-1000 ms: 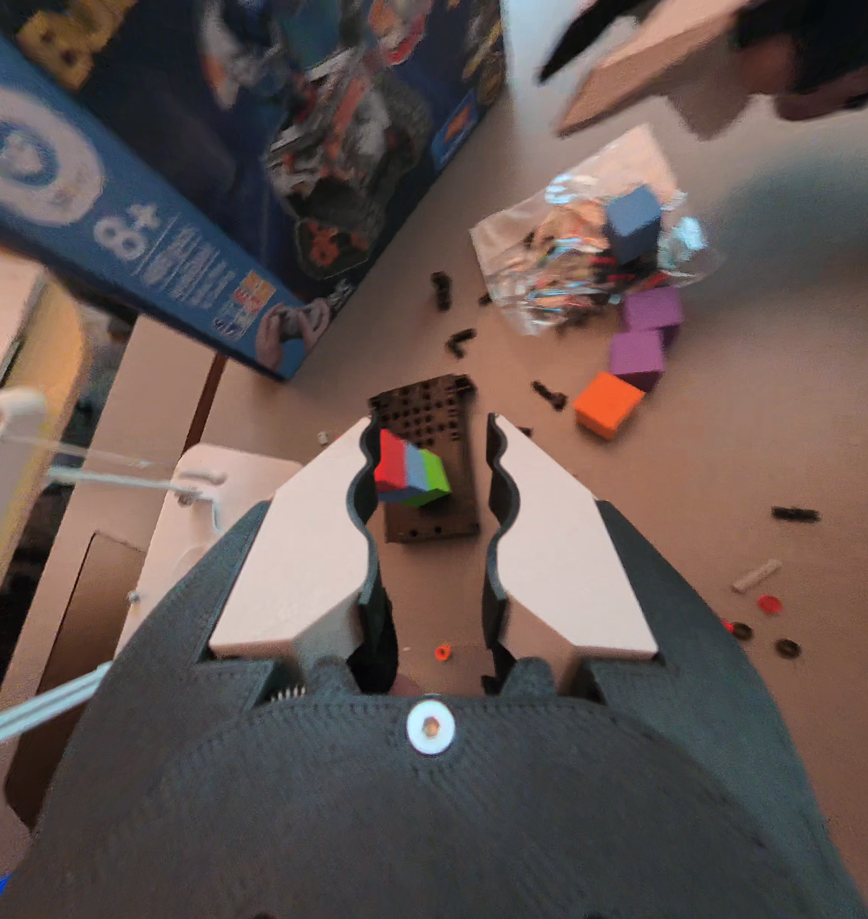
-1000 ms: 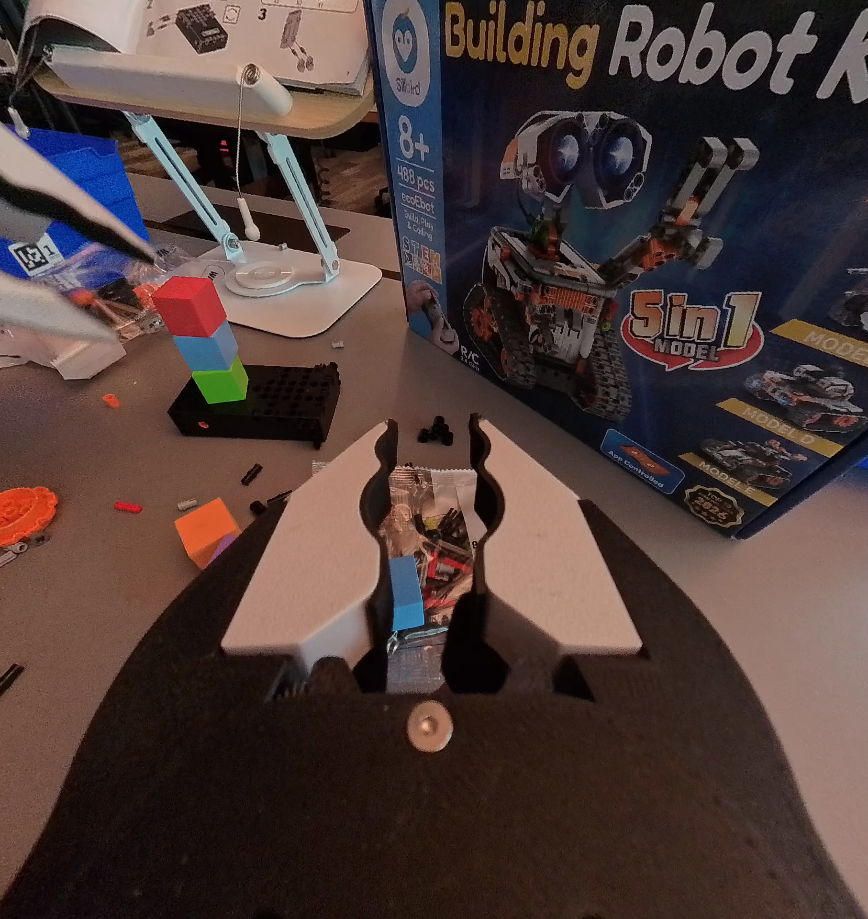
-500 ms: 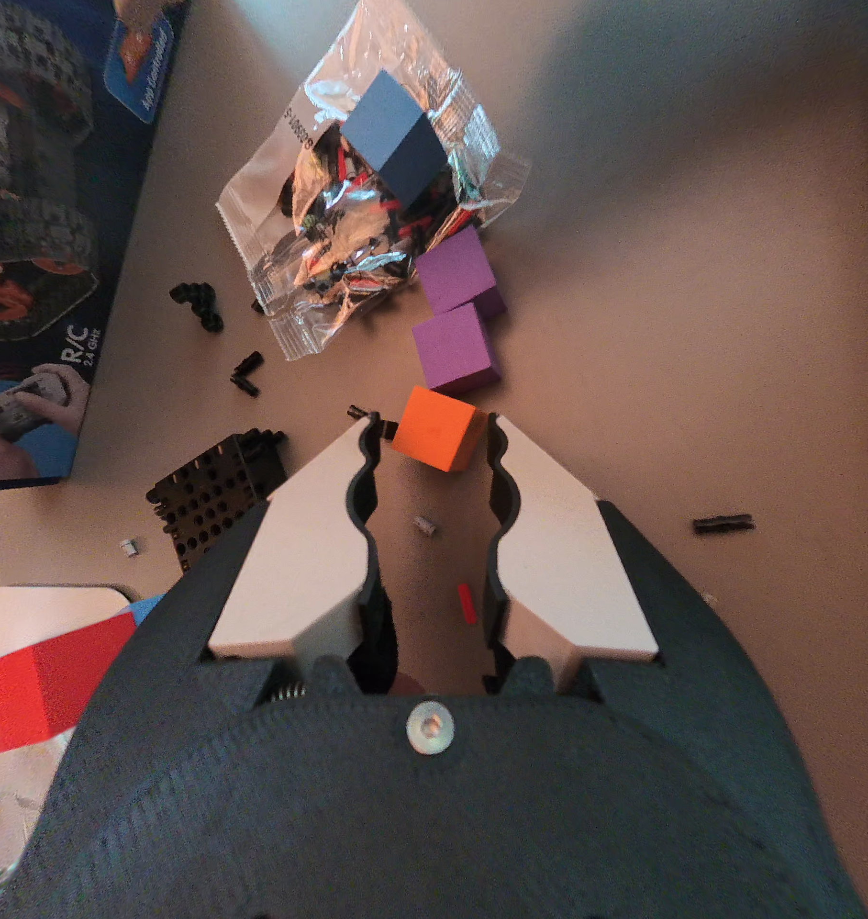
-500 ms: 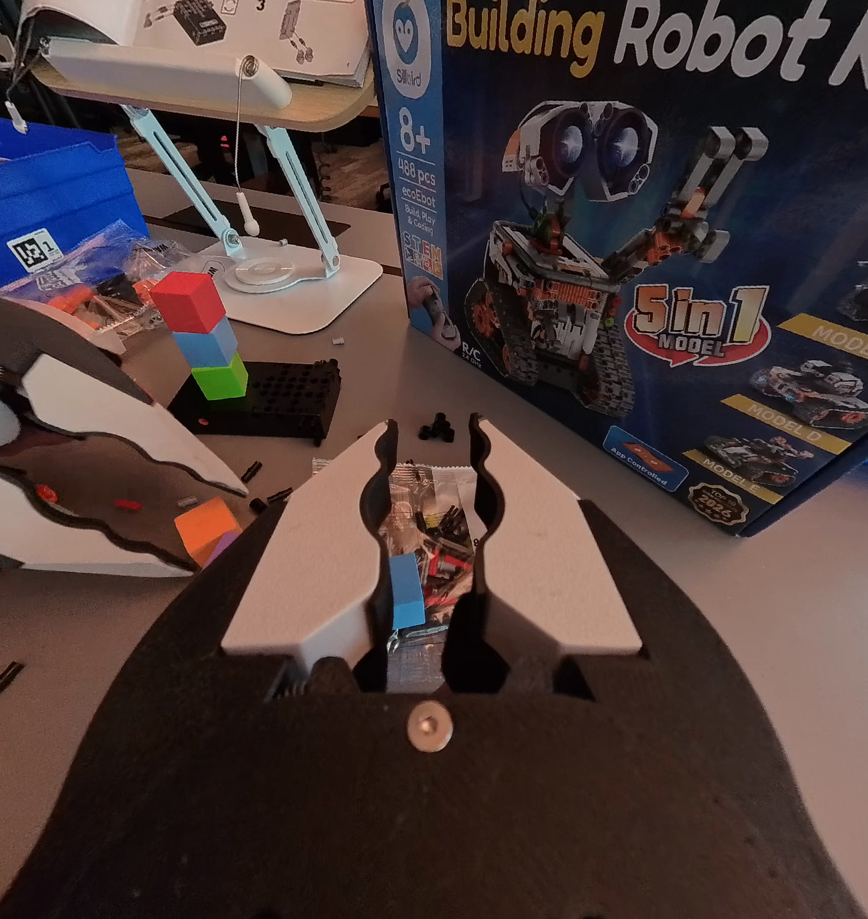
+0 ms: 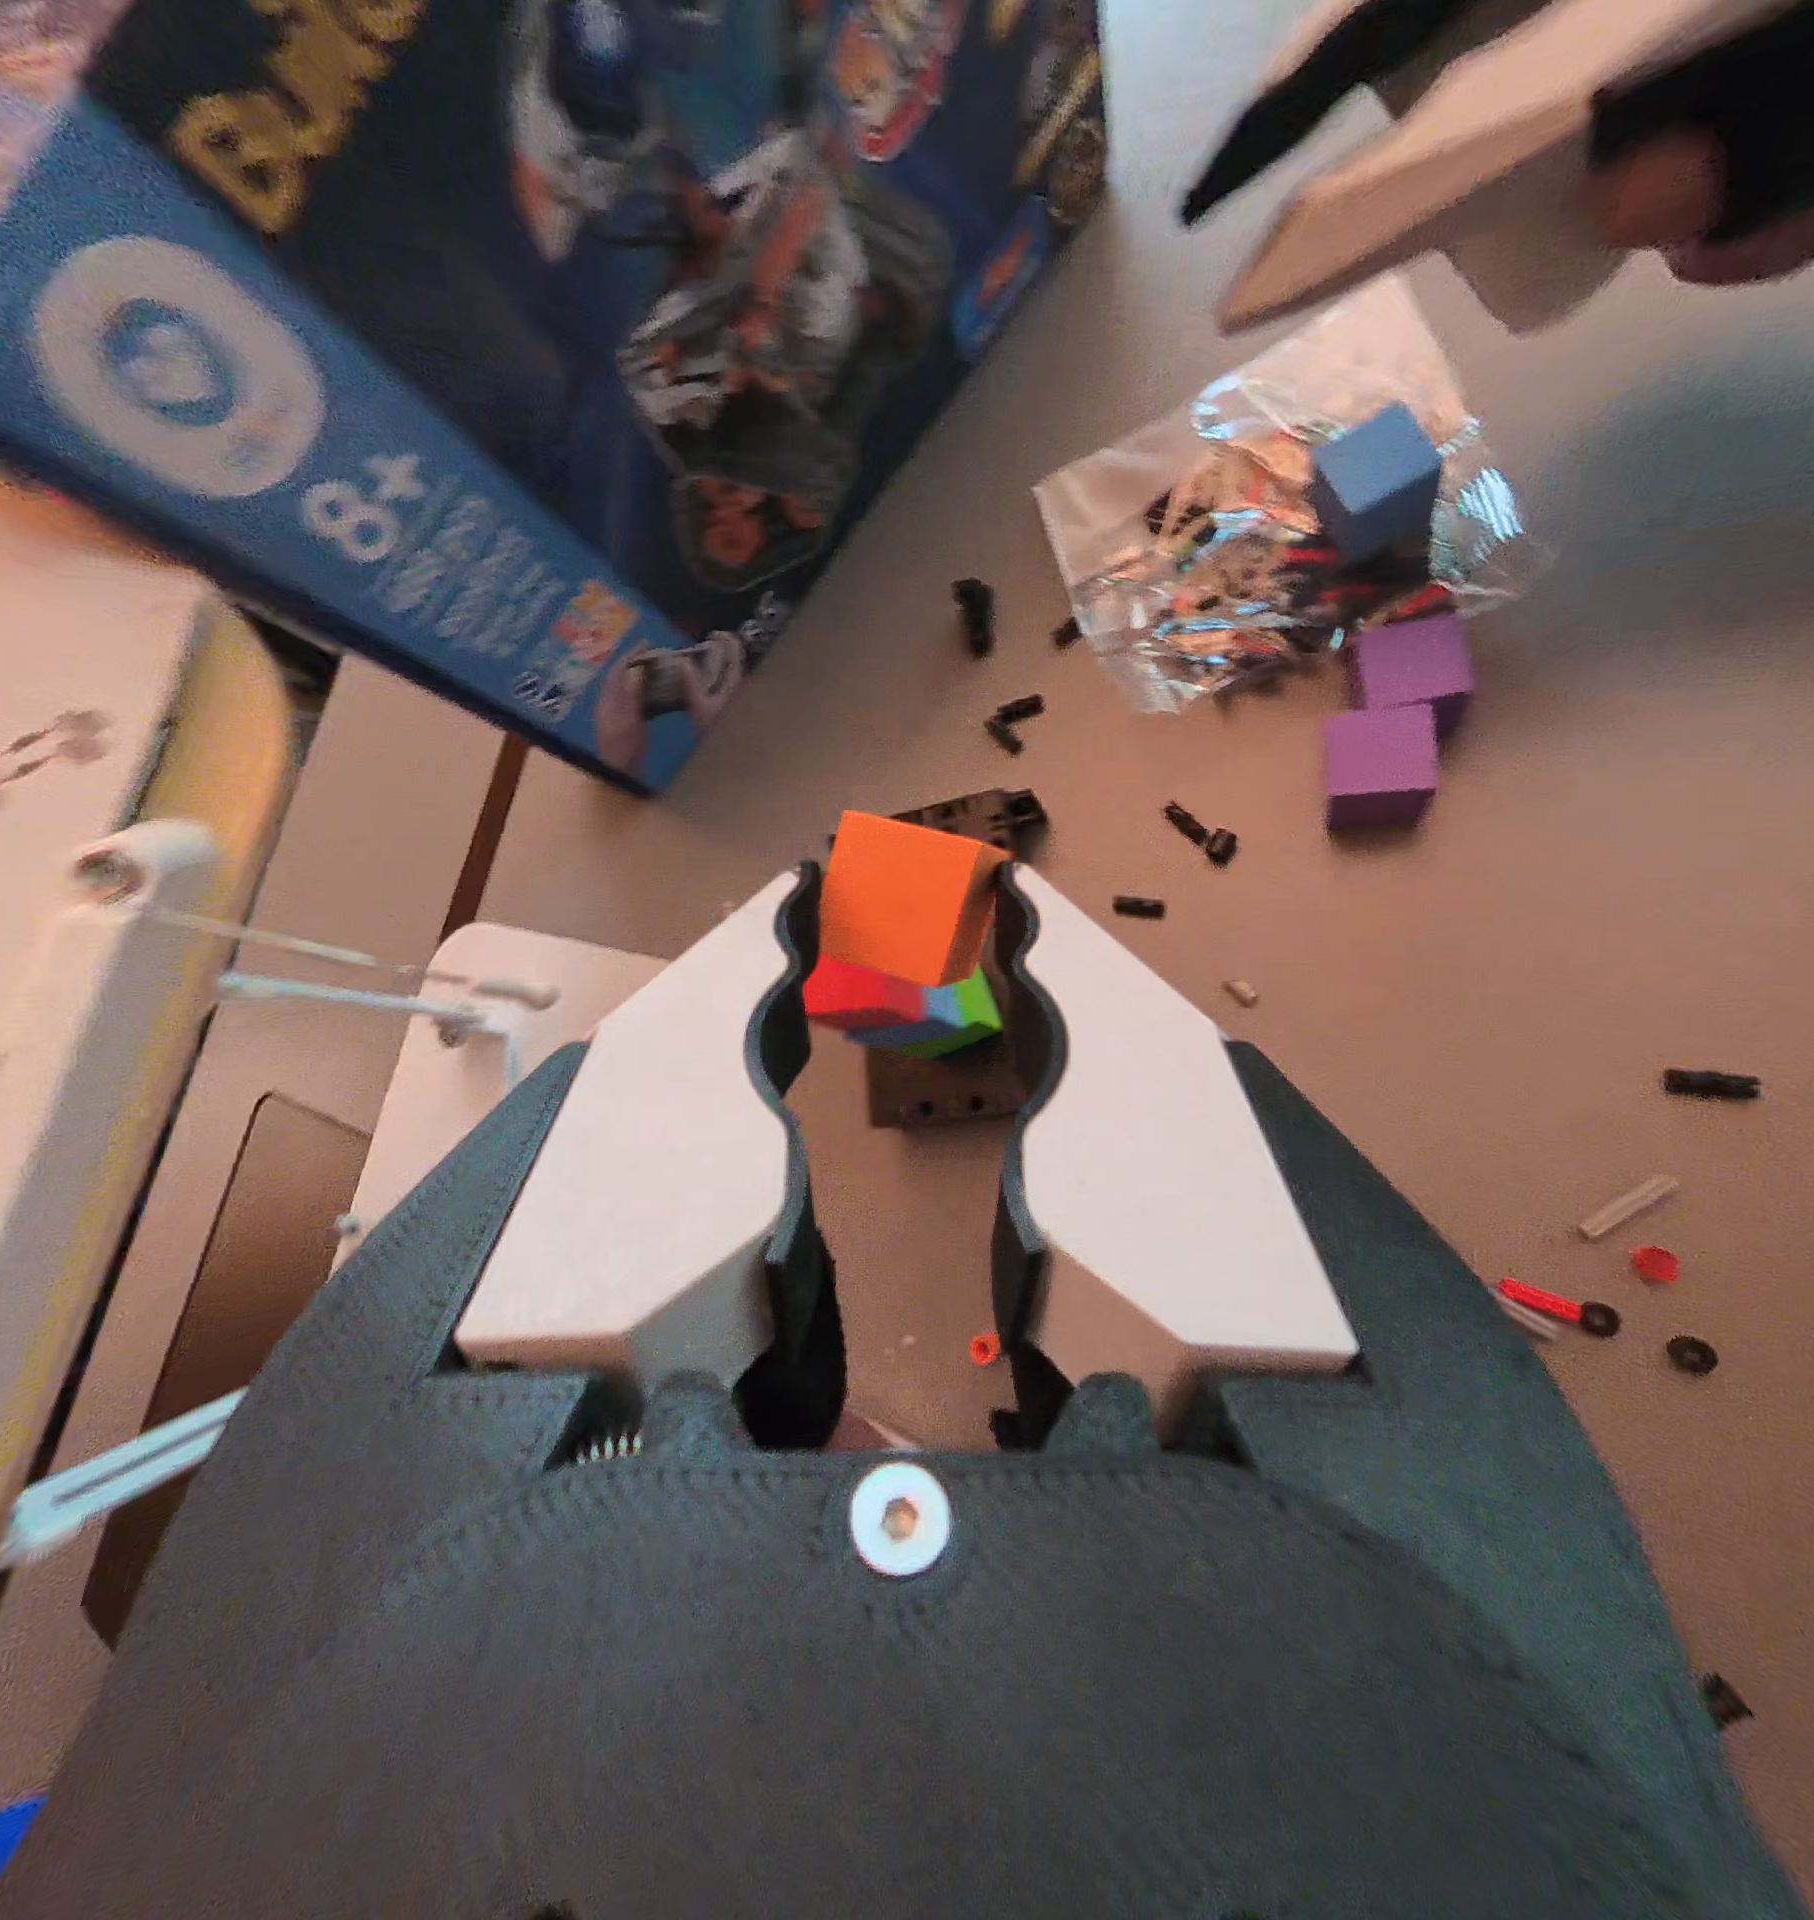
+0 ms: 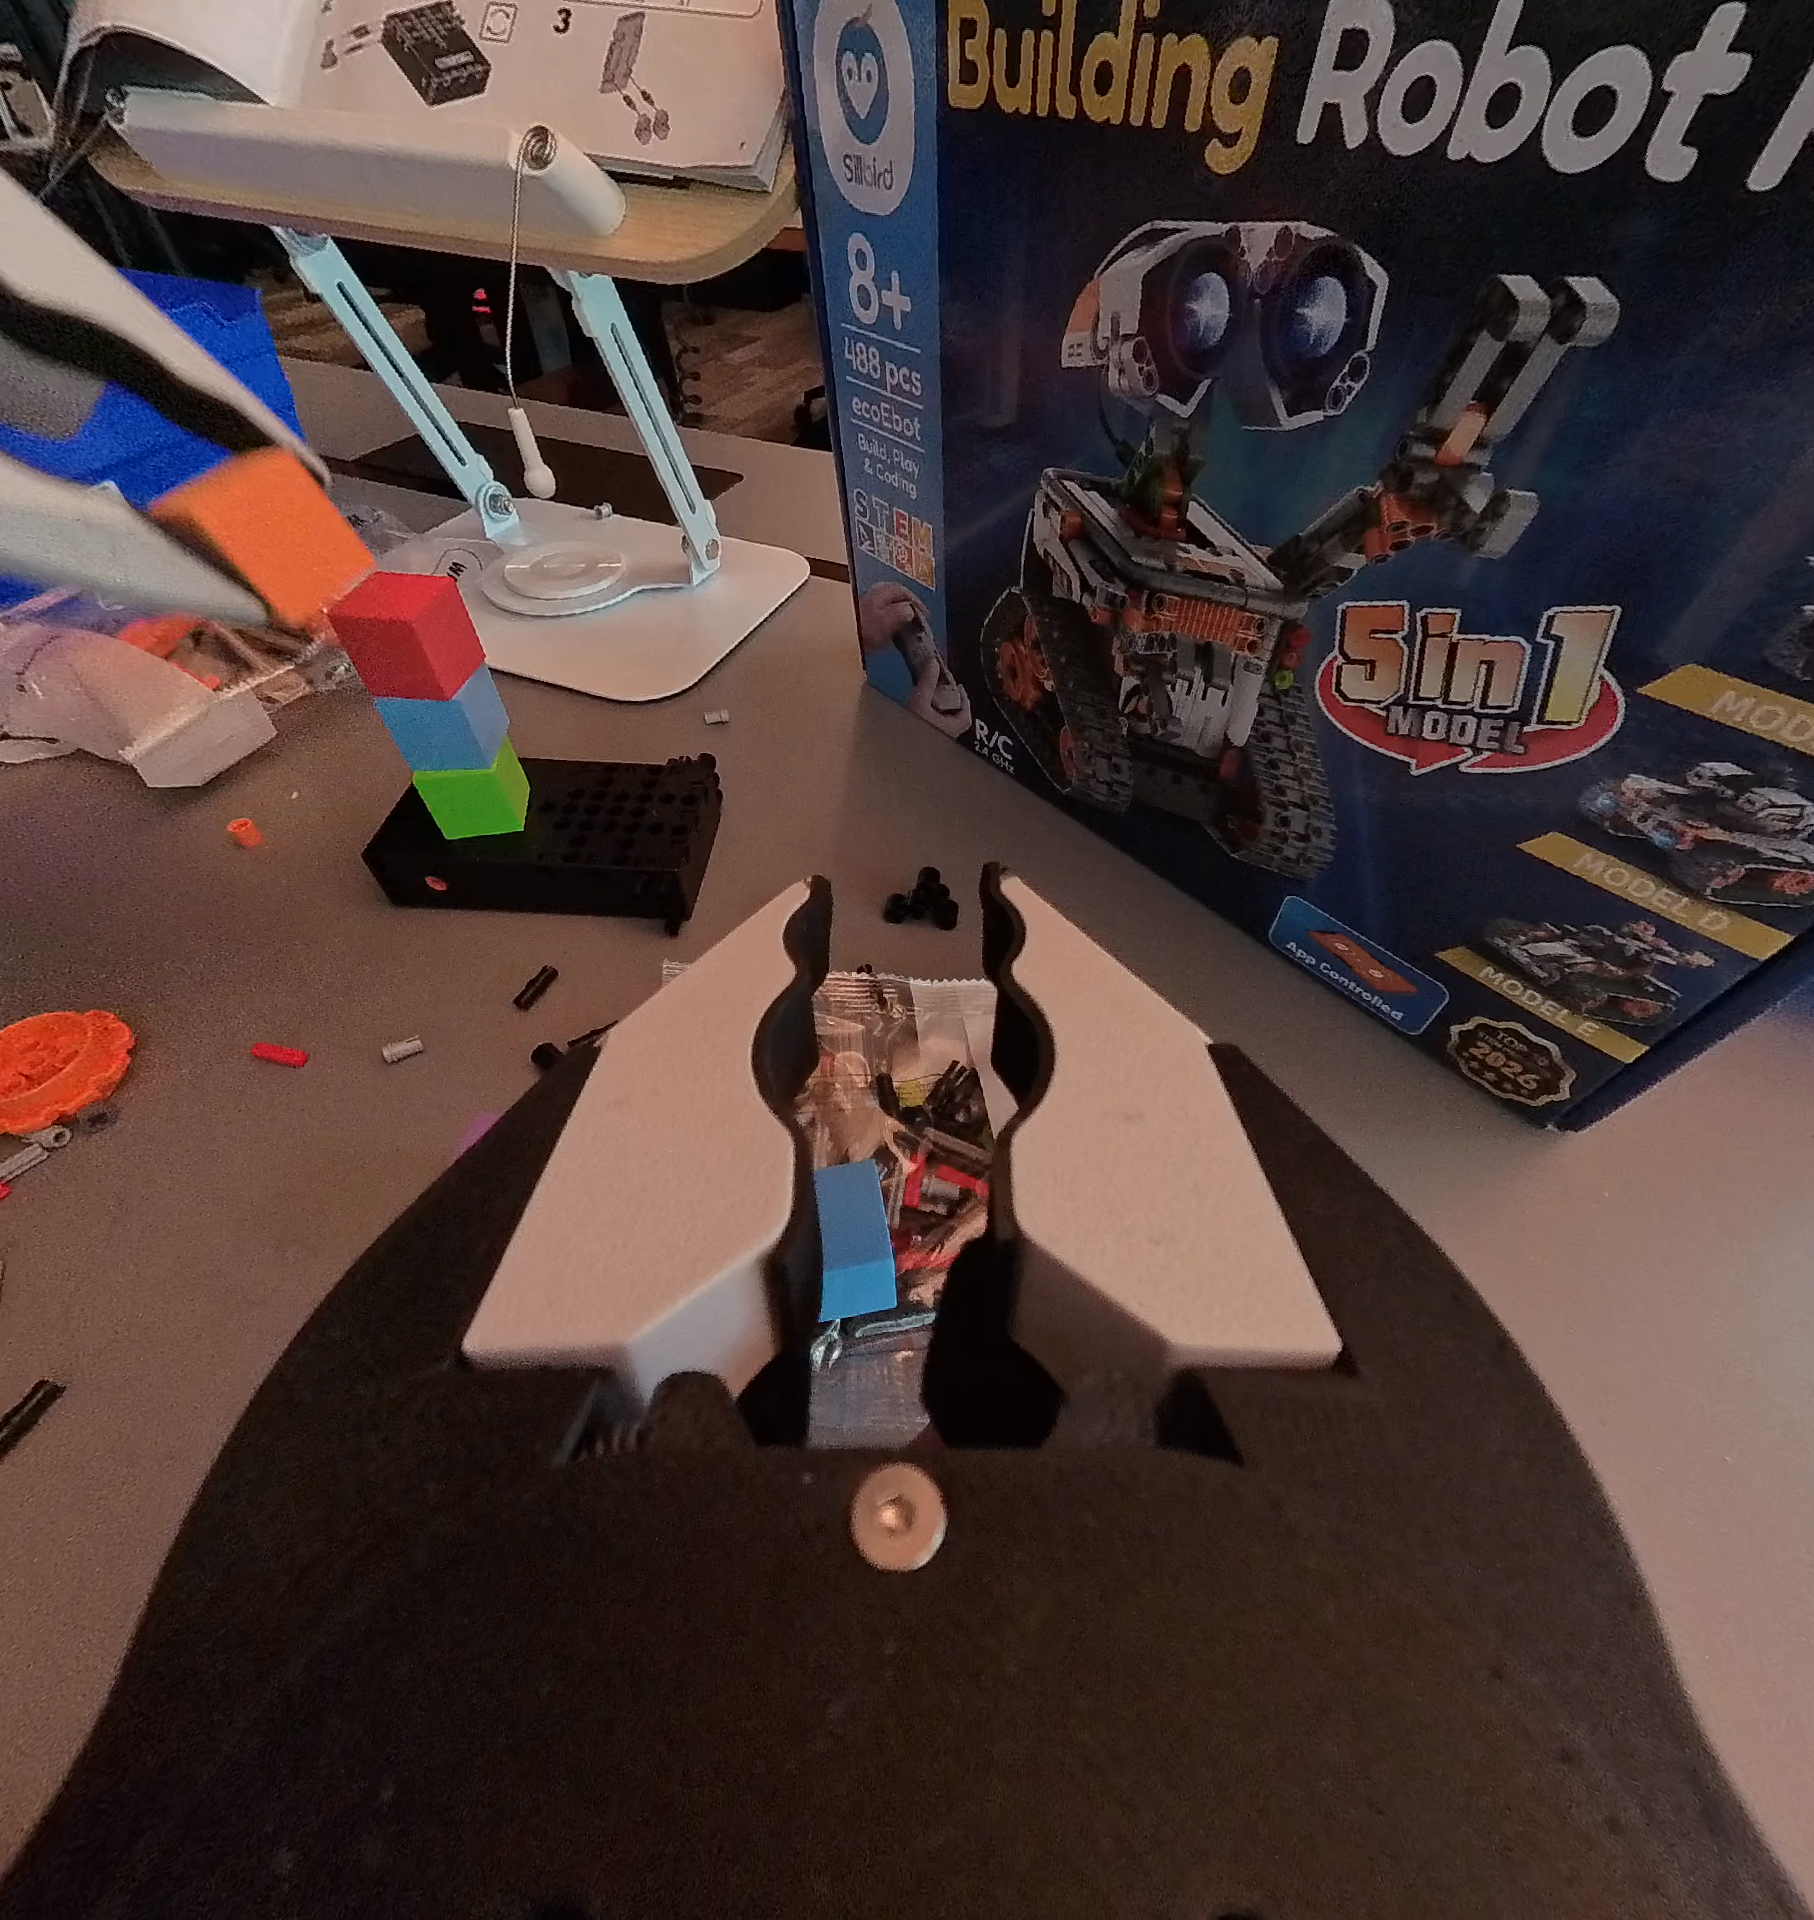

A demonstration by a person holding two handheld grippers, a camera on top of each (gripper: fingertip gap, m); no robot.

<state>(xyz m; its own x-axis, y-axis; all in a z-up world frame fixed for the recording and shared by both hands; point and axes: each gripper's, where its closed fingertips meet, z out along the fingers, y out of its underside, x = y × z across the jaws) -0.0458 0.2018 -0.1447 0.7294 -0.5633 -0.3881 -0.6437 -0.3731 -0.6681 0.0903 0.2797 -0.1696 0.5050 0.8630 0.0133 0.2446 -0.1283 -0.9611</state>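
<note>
My left gripper [image 5: 905,883] is shut on an orange cube [image 5: 898,909] and holds it just above and beside the red top cube [image 6: 409,634] of a leaning stack. The stack is red over light blue [image 6: 441,722] over green [image 6: 472,790], standing on a black perforated block [image 6: 591,842]. The right wrist view shows the orange cube [image 6: 259,530] close to the red cube's upper left edge; I cannot tell if they touch. My right gripper [image 6: 908,883] is open and hovers over a clear bag of small parts [image 6: 903,1049] with a blue cube [image 6: 856,1236] on it.
A large blue toy box [image 6: 1402,520] stands behind. A white stand [image 6: 622,592] carrying a booklet is at the back left. Two purple cubes [image 5: 1379,764] lie by the bag [image 5: 1246,582]. An orange gear [image 6: 41,1070] and small pins are scattered on the table. My left gripper's tips are some 11 centimeters from the black perforated block [image 6: 591,842].
My left gripper went down to the orange cube on the table, shut on it, and carried it back over the stack. The right gripper has stayed in place.
</note>
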